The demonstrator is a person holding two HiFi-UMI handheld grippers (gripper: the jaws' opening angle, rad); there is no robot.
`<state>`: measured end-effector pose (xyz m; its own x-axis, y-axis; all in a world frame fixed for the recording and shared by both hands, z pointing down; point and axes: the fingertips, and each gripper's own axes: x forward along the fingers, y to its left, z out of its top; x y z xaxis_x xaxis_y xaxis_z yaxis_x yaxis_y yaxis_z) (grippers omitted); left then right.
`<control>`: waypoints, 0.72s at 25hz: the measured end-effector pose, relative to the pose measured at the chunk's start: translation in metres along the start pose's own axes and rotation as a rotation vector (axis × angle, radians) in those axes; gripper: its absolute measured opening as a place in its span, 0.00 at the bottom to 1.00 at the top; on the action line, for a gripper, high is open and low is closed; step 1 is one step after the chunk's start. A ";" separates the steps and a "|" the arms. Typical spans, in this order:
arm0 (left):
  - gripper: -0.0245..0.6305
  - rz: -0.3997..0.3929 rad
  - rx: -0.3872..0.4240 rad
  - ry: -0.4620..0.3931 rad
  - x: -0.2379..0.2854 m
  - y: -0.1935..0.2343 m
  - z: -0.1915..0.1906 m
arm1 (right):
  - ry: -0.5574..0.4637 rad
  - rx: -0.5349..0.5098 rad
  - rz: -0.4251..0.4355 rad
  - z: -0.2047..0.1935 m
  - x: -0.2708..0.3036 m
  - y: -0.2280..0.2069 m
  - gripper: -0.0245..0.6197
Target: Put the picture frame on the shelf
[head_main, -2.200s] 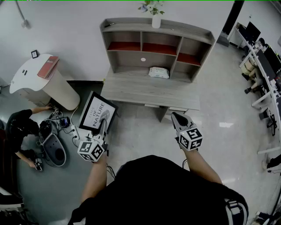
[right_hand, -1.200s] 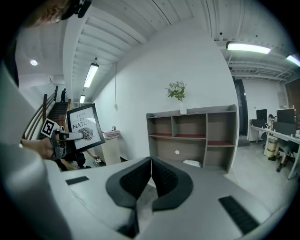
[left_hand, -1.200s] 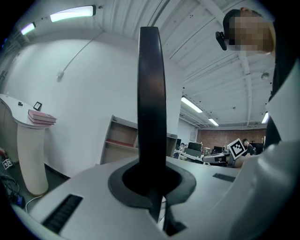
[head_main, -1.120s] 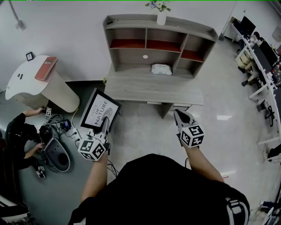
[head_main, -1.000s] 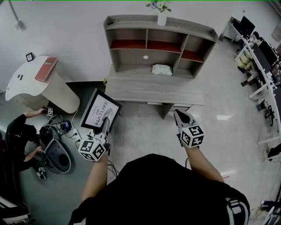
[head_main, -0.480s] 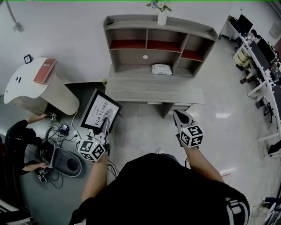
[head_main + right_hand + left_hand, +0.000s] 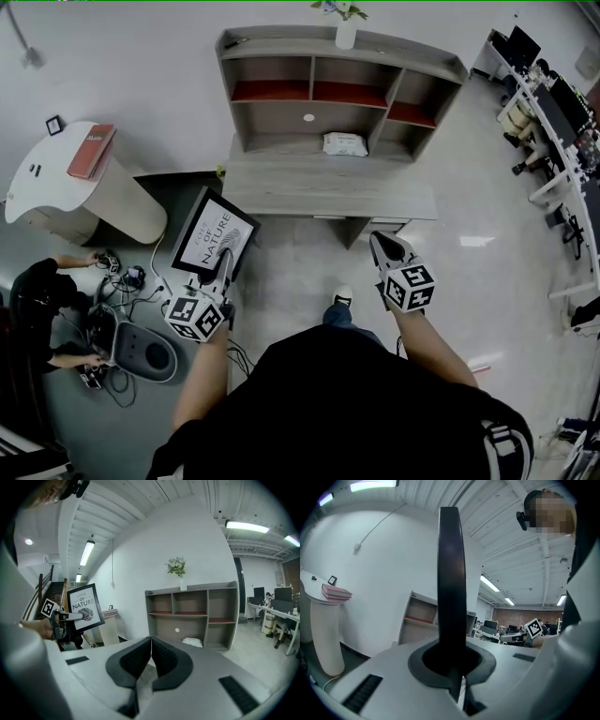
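The black picture frame (image 7: 215,240), with a white print and lettering, is held up in front of me at the left, near the desk's left end. My left gripper (image 7: 224,272) is shut on its lower edge; in the left gripper view the frame (image 7: 451,588) stands edge-on between the jaws. The right gripper view shows the frame (image 7: 86,607) at its left. My right gripper (image 7: 384,246) is shut and holds nothing, with its jaws touching (image 7: 151,654). The grey shelf unit (image 7: 339,86) stands on a desk ahead, with several open compartments, some red-lined.
A white vase of flowers (image 7: 345,33) stands on the shelf top. A white packet (image 7: 344,143) lies on the desk (image 7: 328,195). A white rounded stand (image 7: 80,184) with a red book stands left. A person (image 7: 42,305) crouches by cables and a device (image 7: 136,347) on the floor.
The shelf has come slightly nearer in the head view and my foot now shows below it. The crouching person and the floor device have shifted. Both grippers keep their hold and place.
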<state>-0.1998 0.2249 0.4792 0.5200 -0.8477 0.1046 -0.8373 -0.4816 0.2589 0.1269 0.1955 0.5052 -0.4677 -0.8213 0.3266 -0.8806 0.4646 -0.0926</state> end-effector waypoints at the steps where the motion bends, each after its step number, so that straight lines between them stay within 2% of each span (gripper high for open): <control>1: 0.08 0.001 0.000 0.000 0.003 0.000 0.000 | 0.001 0.001 0.002 -0.001 0.002 -0.002 0.06; 18: 0.08 0.046 0.004 0.007 0.059 0.006 0.008 | 0.012 0.004 0.056 0.011 0.054 -0.053 0.06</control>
<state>-0.1755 0.1708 0.4793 0.4823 -0.8674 0.1226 -0.8609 -0.4435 0.2494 0.1471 0.1230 0.5175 -0.5154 -0.7899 0.3324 -0.8534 0.5085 -0.1147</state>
